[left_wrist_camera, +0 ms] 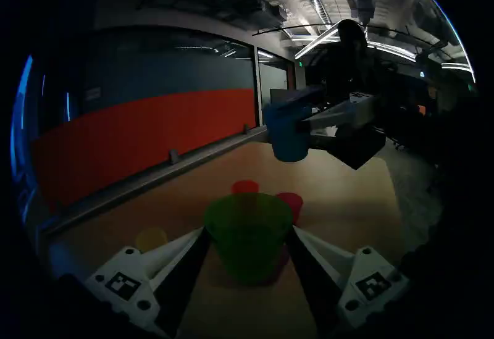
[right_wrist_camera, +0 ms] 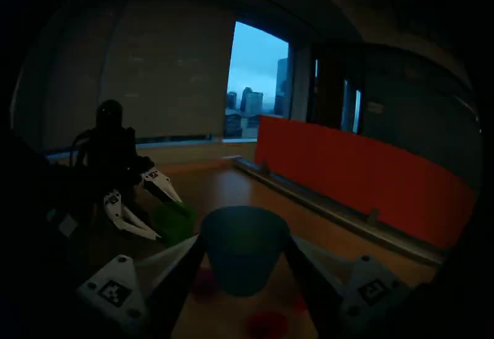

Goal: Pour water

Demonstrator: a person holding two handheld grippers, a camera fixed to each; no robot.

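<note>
Left gripper [left_wrist_camera: 249, 235] clasps the green cup [left_wrist_camera: 247, 252] upright, low at the table [left_wrist_camera: 346, 197], red cups [left_wrist_camera: 245, 186] just behind. Right gripper [right_wrist_camera: 244, 243], held level and raised above the table's middle, grips the blue cup [right_wrist_camera: 242, 262].

In the left gripper view, the left tongs [left_wrist_camera: 248, 234] stood over the light wooden bench [left_wrist_camera: 346, 209] with a green translucent plastic cup [left_wrist_camera: 248, 249] between their two fingers, both touching it. A red plastic cup [left_wrist_camera: 245, 186] sat on the bench straight behind the green one. A second red plastic cup [left_wrist_camera: 291, 202] sat just to its right and nearer, and a yellow plastic cup [left_wrist_camera: 151, 238] lay well apart to the left. Farther back, higher and right of centre, the right tongs [left_wrist_camera: 299, 126] held a blue plastic cup [left_wrist_camera: 287, 135] above the bench. A long red wall panel [left_wrist_camera: 154, 135] ran along the bench's left side.
</note>
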